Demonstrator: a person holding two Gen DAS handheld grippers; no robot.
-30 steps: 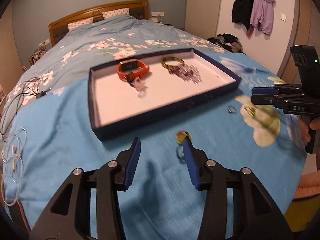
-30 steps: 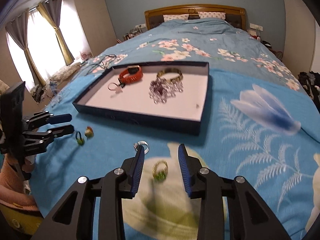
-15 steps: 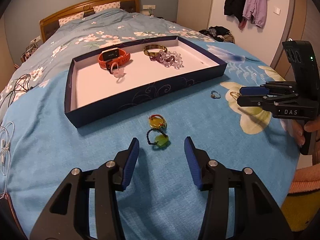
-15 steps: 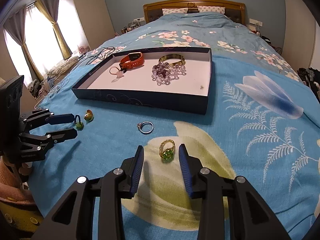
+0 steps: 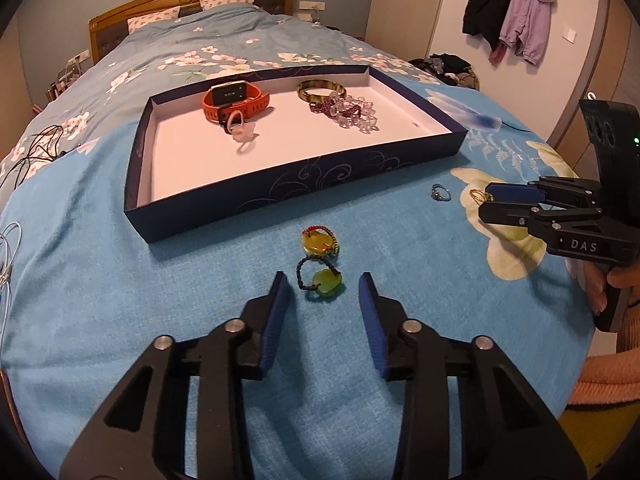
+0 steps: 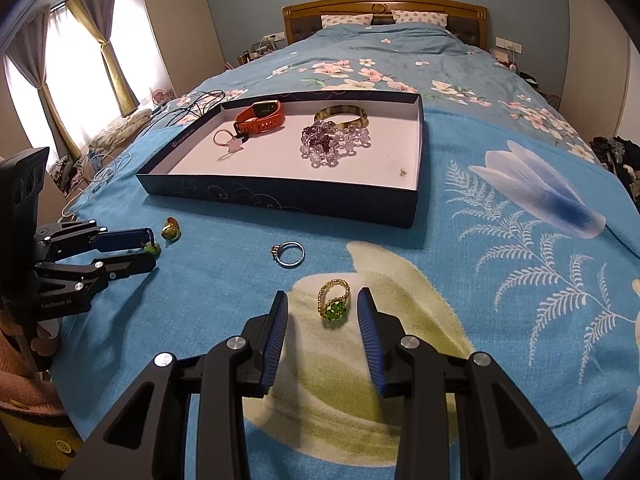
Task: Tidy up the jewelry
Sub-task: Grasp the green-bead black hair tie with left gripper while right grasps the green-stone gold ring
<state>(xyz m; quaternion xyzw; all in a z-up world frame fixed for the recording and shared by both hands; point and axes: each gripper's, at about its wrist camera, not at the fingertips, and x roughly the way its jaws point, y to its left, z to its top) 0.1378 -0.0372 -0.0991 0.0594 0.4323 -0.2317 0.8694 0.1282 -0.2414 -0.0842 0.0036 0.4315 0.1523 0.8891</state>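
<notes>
A dark blue tray point(image 5: 280, 188) point(image 6: 280, 200) on the blue bedspread holds an orange watch point(image 5: 236, 100), a bangle point(image 5: 320, 89), a crystal bracelet point(image 5: 352, 110) and a pink ring point(image 5: 240, 130). My left gripper point(image 5: 323, 292) point(image 6: 153, 250) straddles a green-stone ring point(image 5: 322, 284); its jaws are closing and the pads stand clear of the ring. A yellow-stone ring point(image 5: 318, 240) lies just beyond. My right gripper point(image 6: 322, 304) point(image 5: 485, 201) is open around a gold beaded ring point(image 6: 334, 304), not touching it. A silver ring point(image 6: 289, 254) lies ahead of it.
Cables point(image 5: 36, 148) lie on the bed left of the tray. The wooden headboard point(image 6: 384, 8) is at the far end. Jackets point(image 5: 508, 12) hang on the right wall. A hand point(image 5: 616, 284) grips the right gripper's handle at the bed's edge.
The left gripper has swung so the green-stone ring sits centred between its fingers, and its jaws have narrowed. The right gripper has kept around the gold ring.
</notes>
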